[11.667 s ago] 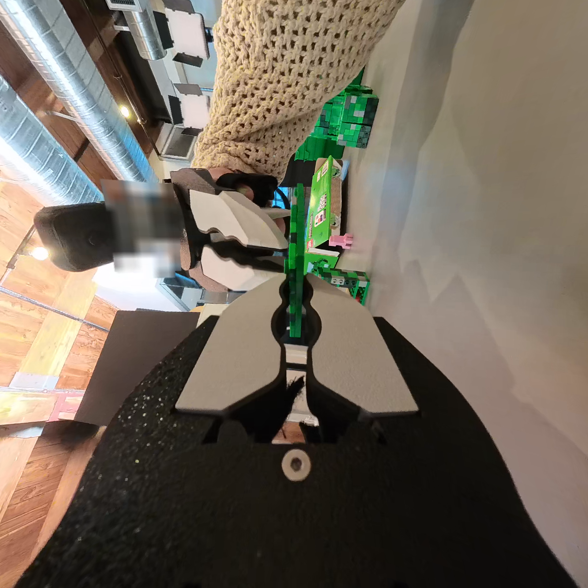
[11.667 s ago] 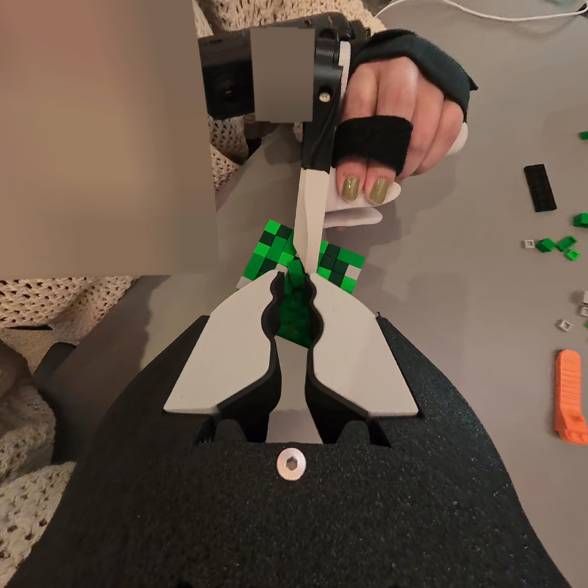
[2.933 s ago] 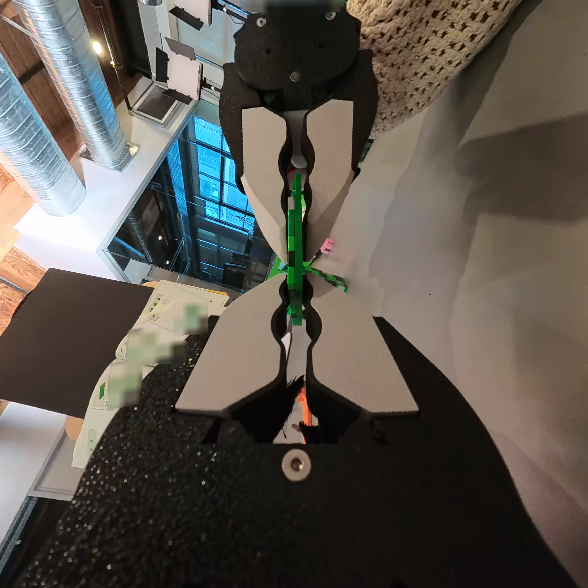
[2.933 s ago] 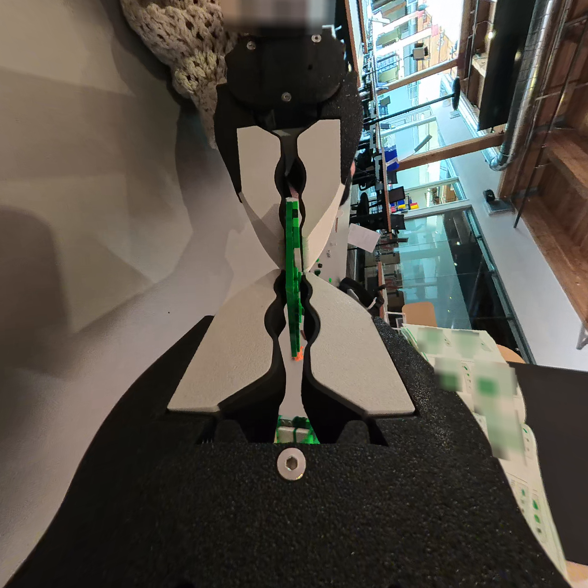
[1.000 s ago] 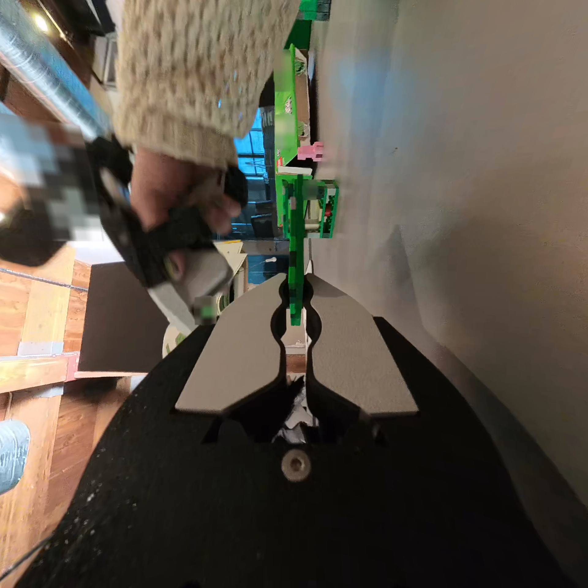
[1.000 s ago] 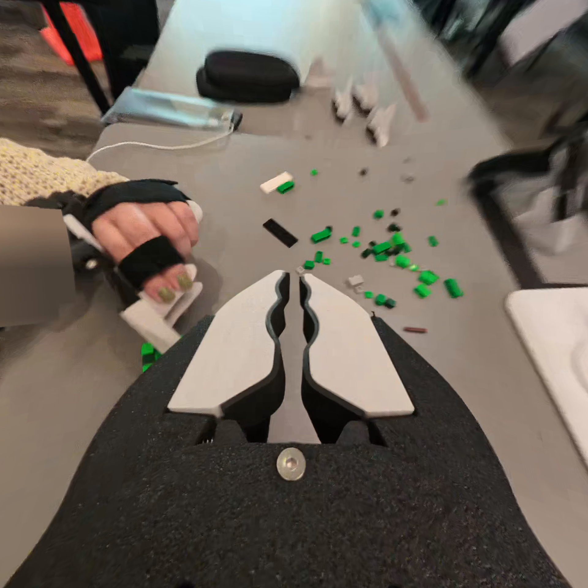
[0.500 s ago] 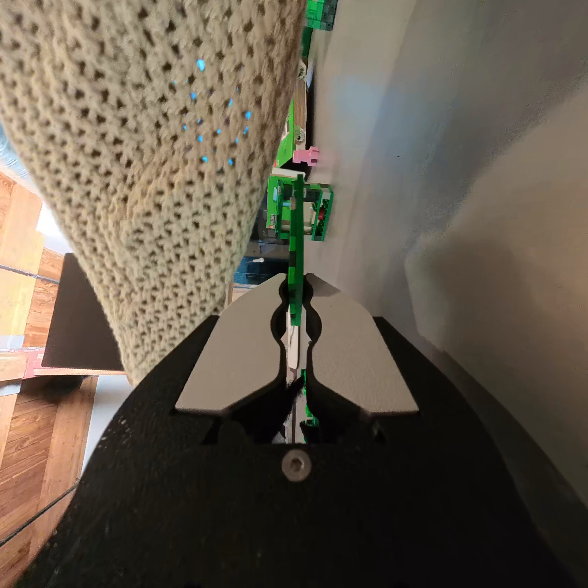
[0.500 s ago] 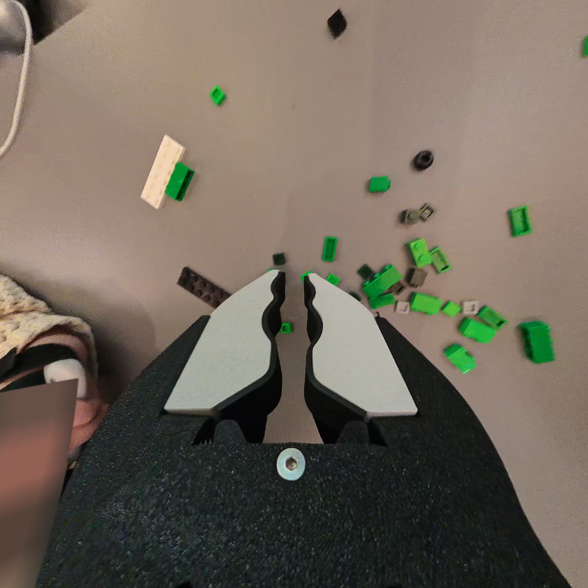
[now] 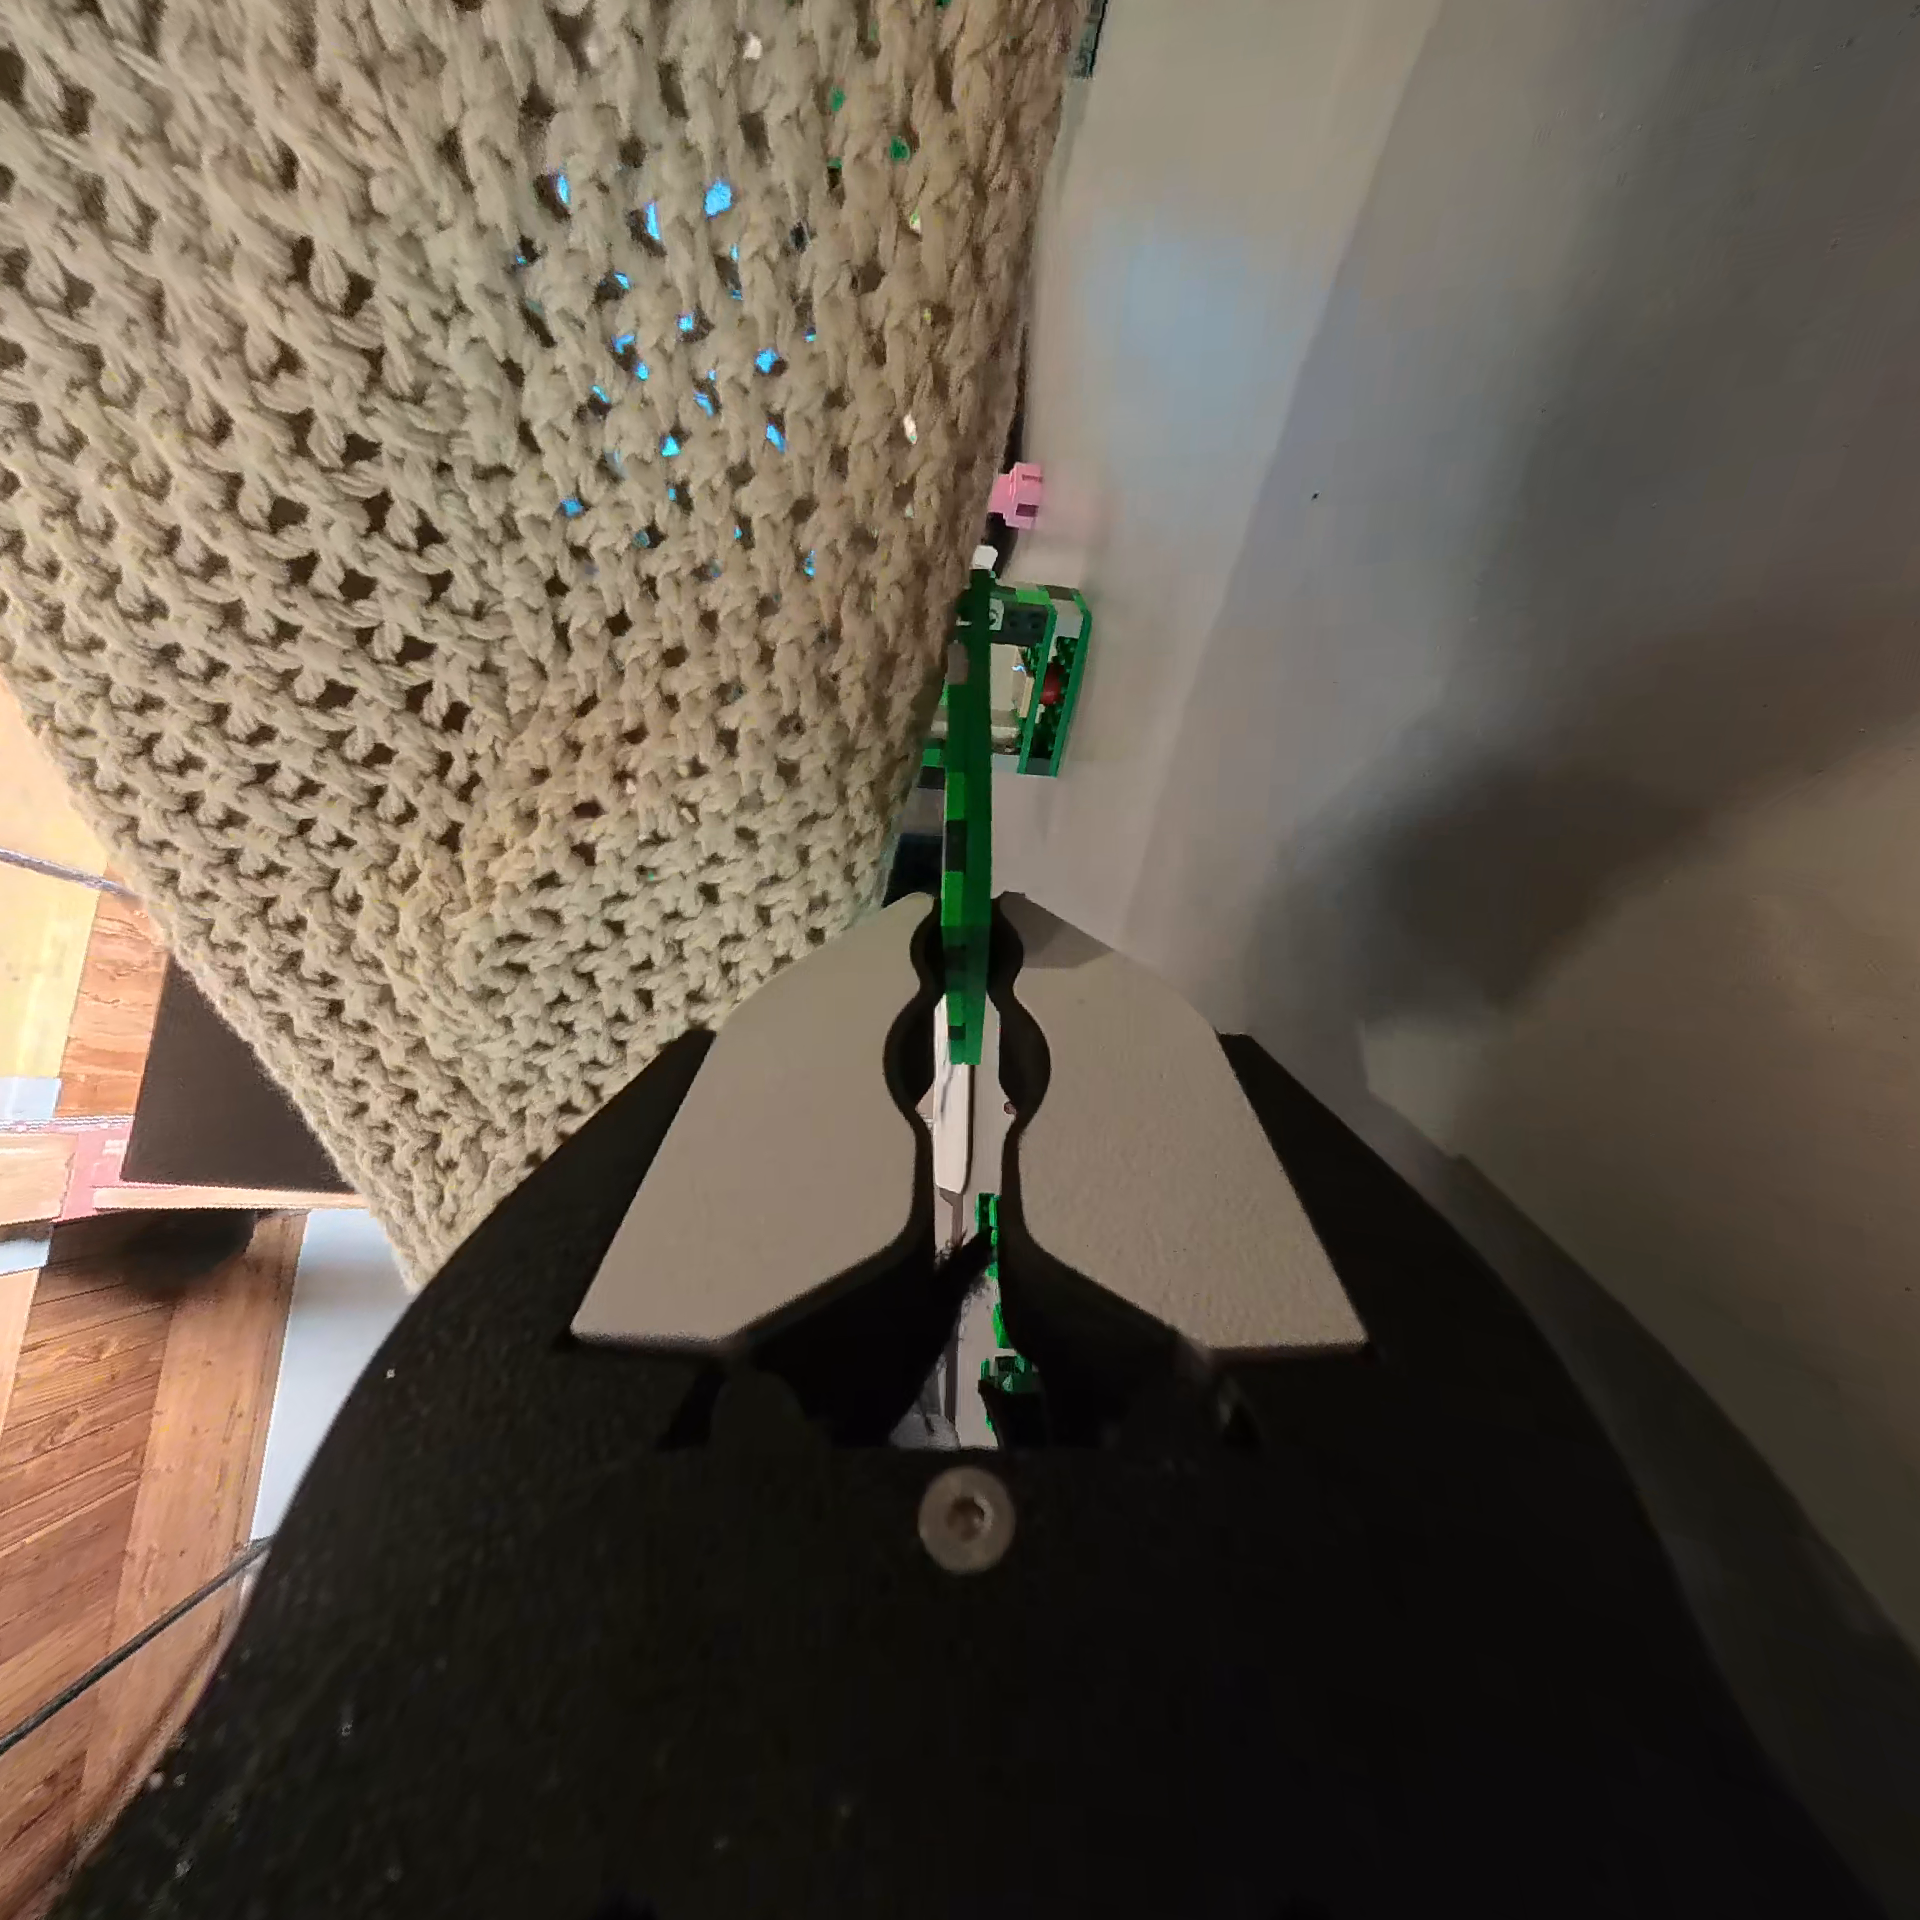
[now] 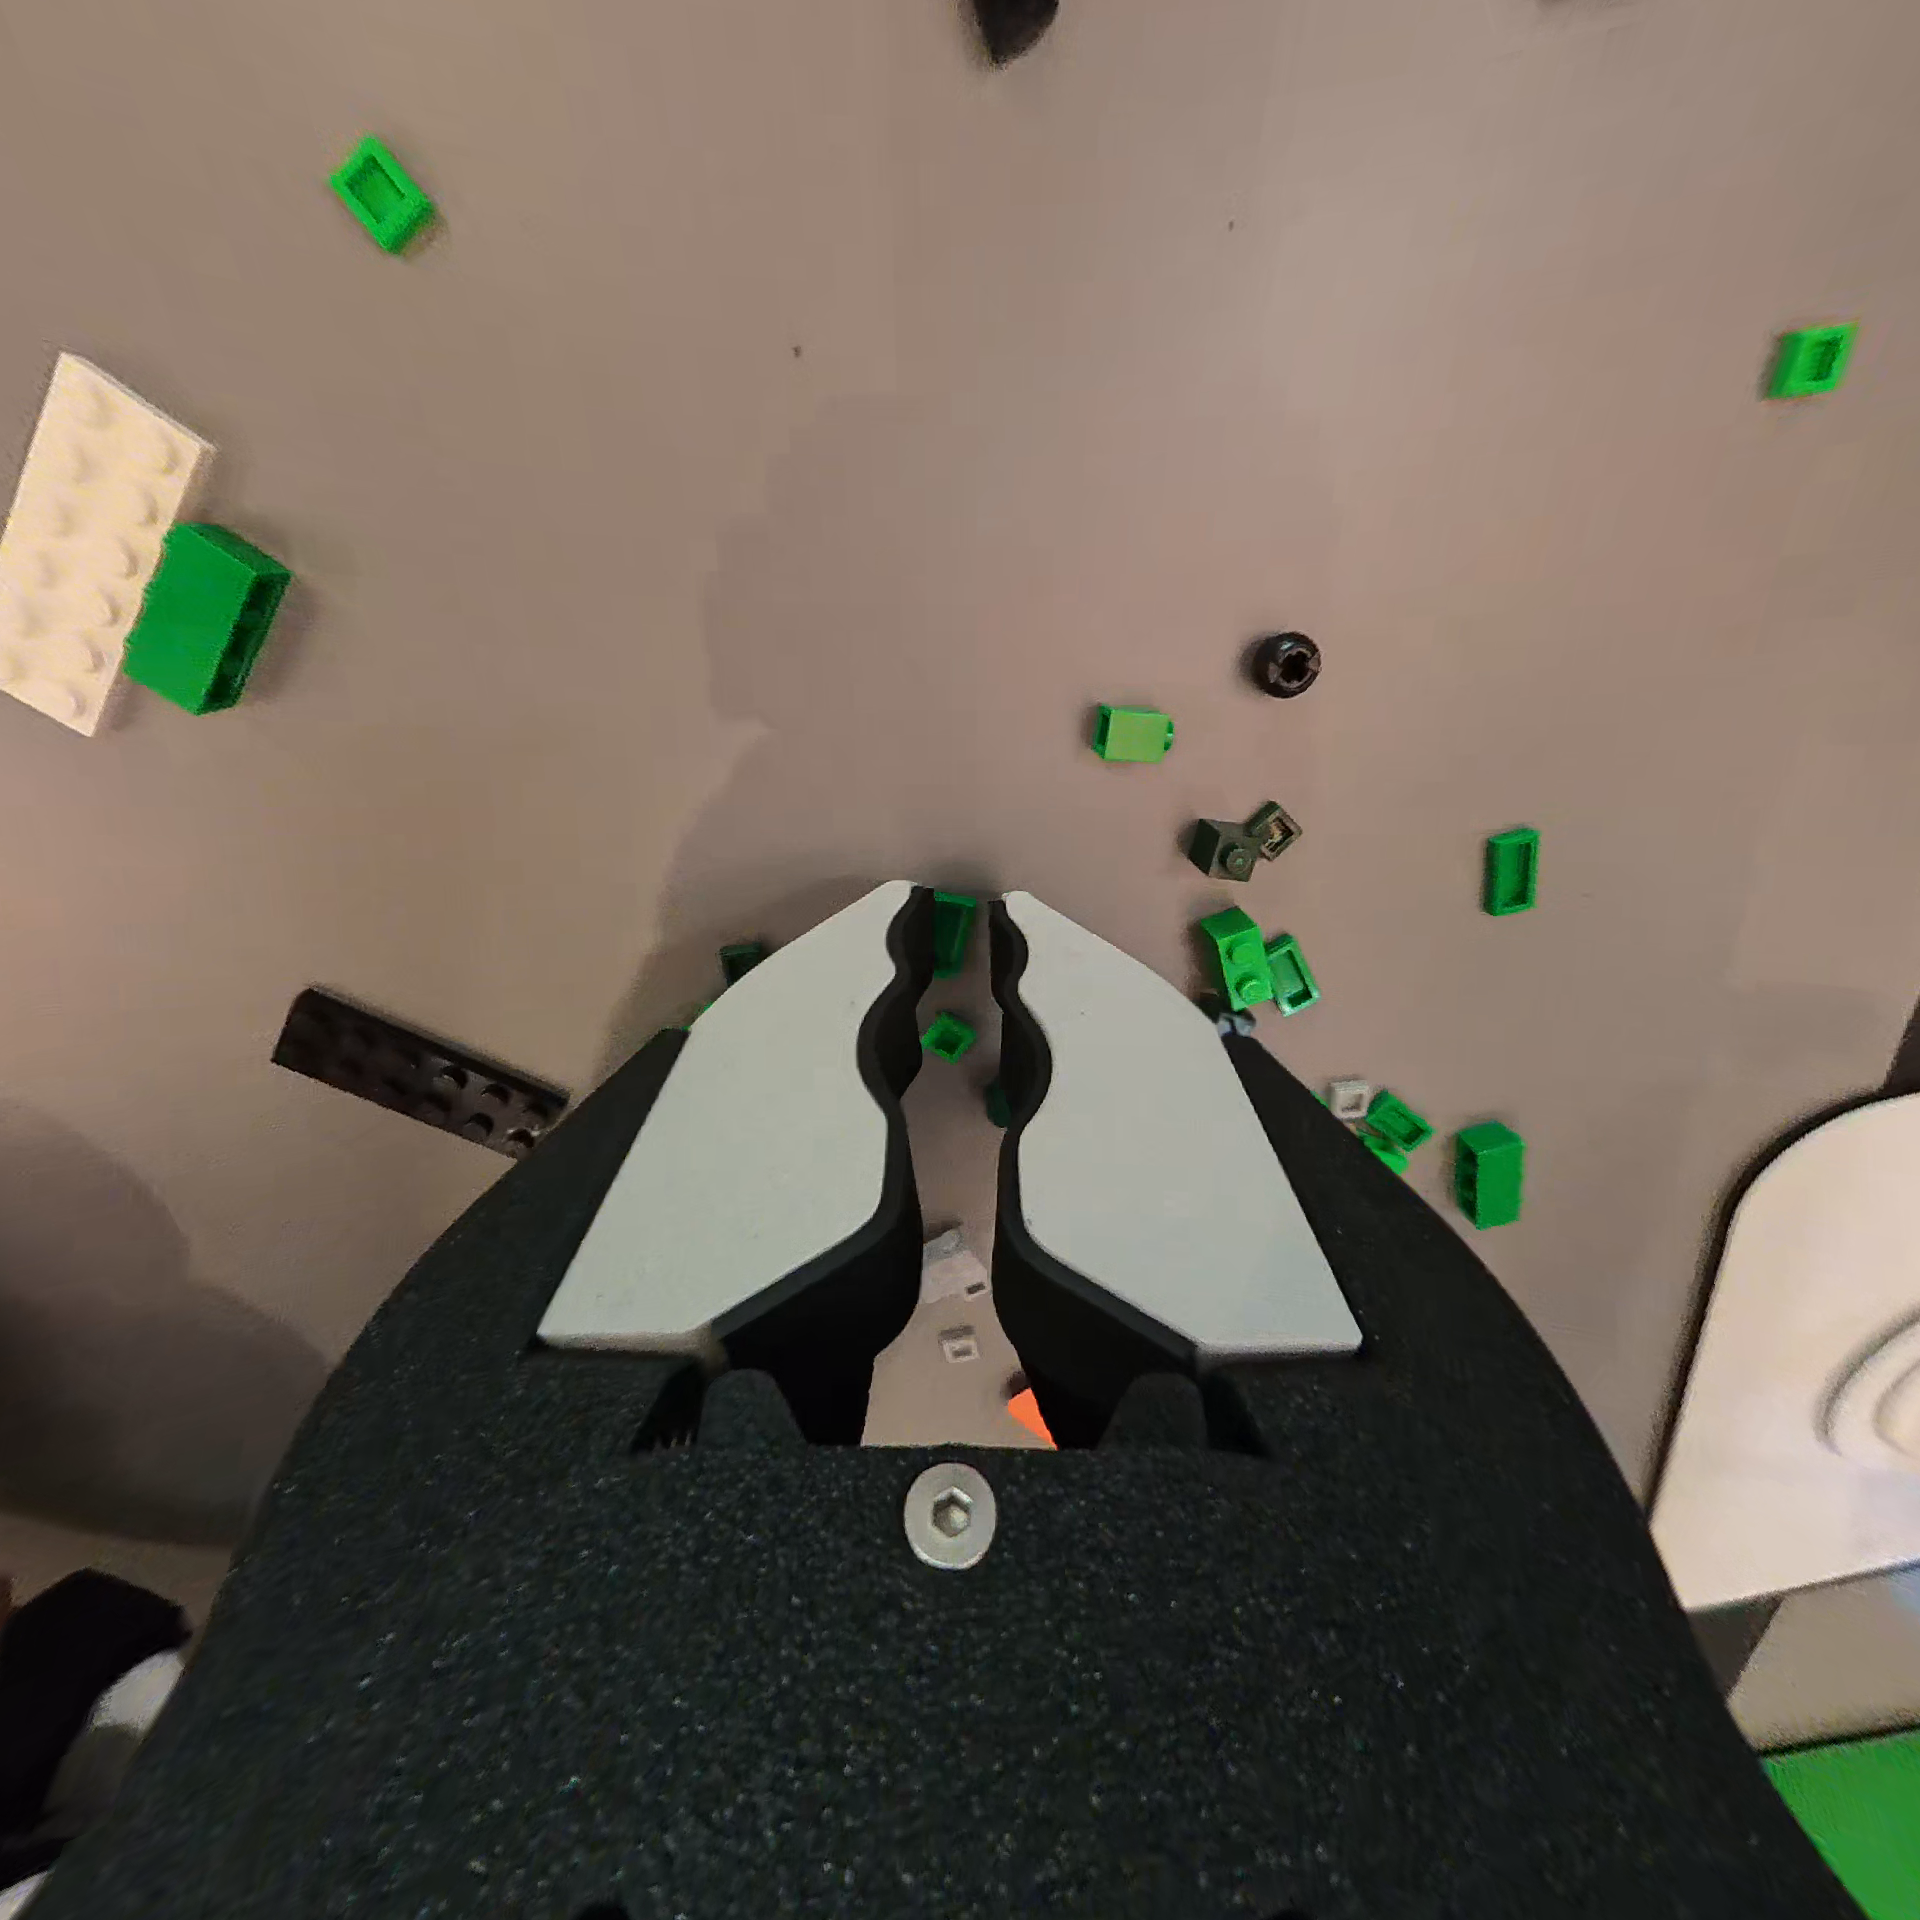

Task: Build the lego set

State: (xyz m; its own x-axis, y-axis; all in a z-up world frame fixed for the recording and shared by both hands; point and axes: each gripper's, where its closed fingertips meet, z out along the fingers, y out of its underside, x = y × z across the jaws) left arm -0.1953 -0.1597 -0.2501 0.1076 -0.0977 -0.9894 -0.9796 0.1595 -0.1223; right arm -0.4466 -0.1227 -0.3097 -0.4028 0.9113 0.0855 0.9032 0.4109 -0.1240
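I am holding the left gripper clenched on the edge of a thin green plate, which is standing on edge between the tips and reaching away from them; gripping it this way appears to be keeping the part-built piece steady and clear of the grey table while the other tool fetches a part. Just beyond the far end of that plate, a small green-framed lego build is sitting on the table, with a pink brick a little farther on. A cream knitted sleeve is crossing close beside the plate, filling the view on that side.

I am lowering the right gripper with its jaws slightly parted, and a small green brick is sitting right between the tips; I cannot tell whether the pads are touching it. My guess is that this brick is the next part. Near it, a smaller green piece is lying nearer the palm. Off to one side a black studded plate is lying flat; farther off, a white plate is touching a green block. Loose green bricks are scattered on the brick's other side.

No writing or brand mark is readable on anything.
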